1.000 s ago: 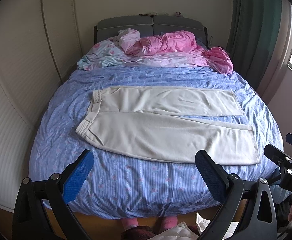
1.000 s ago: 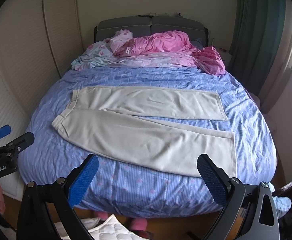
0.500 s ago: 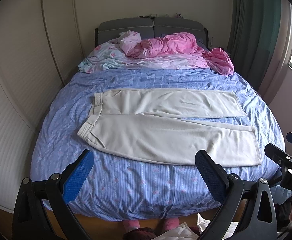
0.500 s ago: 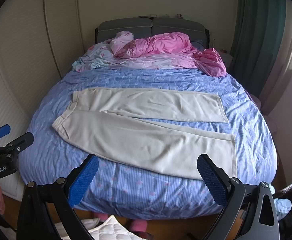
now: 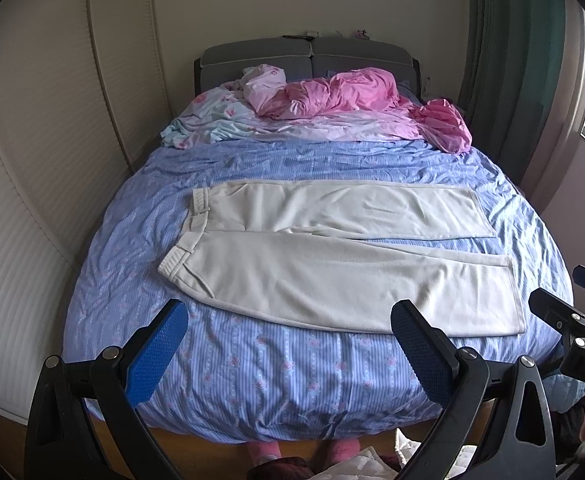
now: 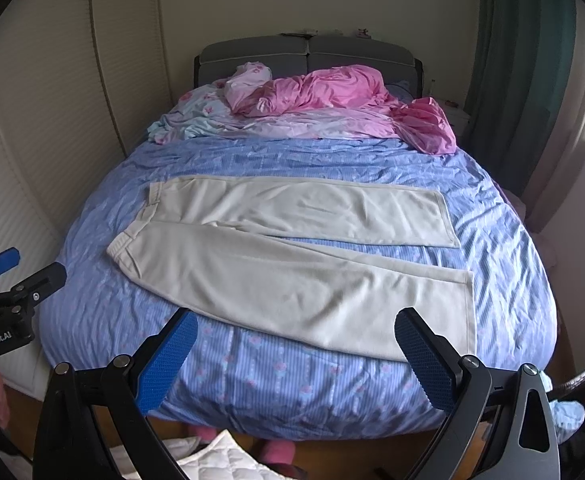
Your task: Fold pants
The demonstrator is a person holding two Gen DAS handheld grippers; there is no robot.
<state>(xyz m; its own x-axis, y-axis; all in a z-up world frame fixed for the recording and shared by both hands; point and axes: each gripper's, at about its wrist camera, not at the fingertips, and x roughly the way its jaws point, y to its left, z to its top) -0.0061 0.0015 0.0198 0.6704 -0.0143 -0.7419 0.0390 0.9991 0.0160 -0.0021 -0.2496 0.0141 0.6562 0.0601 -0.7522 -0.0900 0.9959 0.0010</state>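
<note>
We found the left gripper [image 5: 288, 344] held wide apart and empty, short of the bed's [image 5: 292, 380] near edge. The right gripper [image 6: 296, 350] was likewise spread wide, gripping nothing. Beyond both, the pants [image 5: 332, 264] lay flat across the blue sheet, waistband at the left, both legs running right with a narrow gap opening between them toward the hems. No fold had been started.

In our judgement, the chief risk was pinching the sheet along with the fabric, since both lie flush. A grab at only one layer of the near leg could also leave the fold uneven.

The left view showed the right gripper at its right margin; the right view showed the left gripper at its left margin, plus a white quilted item [image 6: 220, 460] on the floor.
</note>
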